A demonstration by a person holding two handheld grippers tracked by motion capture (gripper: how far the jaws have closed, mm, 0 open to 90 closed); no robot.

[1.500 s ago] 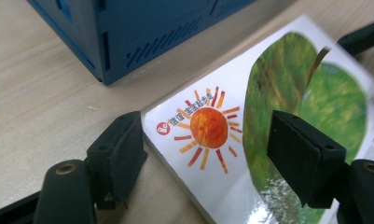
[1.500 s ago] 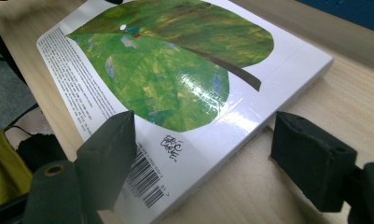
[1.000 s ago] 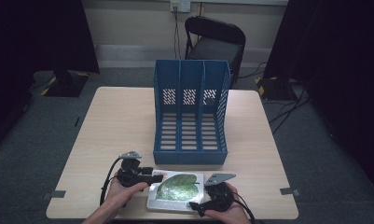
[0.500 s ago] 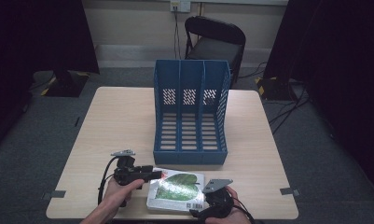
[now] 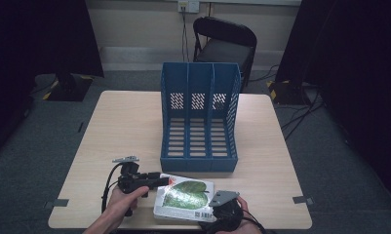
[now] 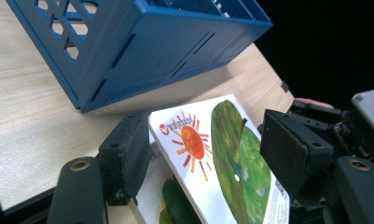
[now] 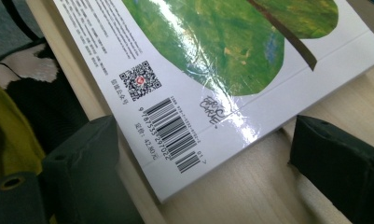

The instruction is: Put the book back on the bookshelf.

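Now, the blue file rack (image 5: 199, 119) stands mid-table, three slots side by side, perforated back wall at 12 o'clock, open fronts toward 6 o'clock; all three slots show bare slatted floors. In the left gripper view the rack's low front wall (image 6: 142, 51) lies just beyond the book.

The picture book (image 5: 185, 197) with the green leaf cover lies at 6 o'clock of the rack, near its front lip, close to the table's near edge (image 5: 86, 225). In the left gripper view a second leaf-printed surface shows beneath the cover, so the book looks raised at that end; whether it is one book or two I cannot tell.

Left gripper (image 5: 156, 183), at 9 o'clock of the book: jaws about half parted, the book's sun-printed corner (image 6: 194, 140) between them. One pad (image 6: 126, 154) sits against the book's edge; the other (image 6: 292, 154) appears to stand off the cover, so no clear pinch.

Right gripper (image 5: 213, 207) at the book's 5 o'clock corner: jaws wide apart, the barcode corner (image 7: 175, 130) between them, neither pad (image 7: 334, 163) pressing on it.

Cut off: both forearms at the bottom frame edge; the right hand (image 5: 232, 220) mostly hidden under its grey plate.

Open tabletop lies at 9 and 3 o'clock of the rack
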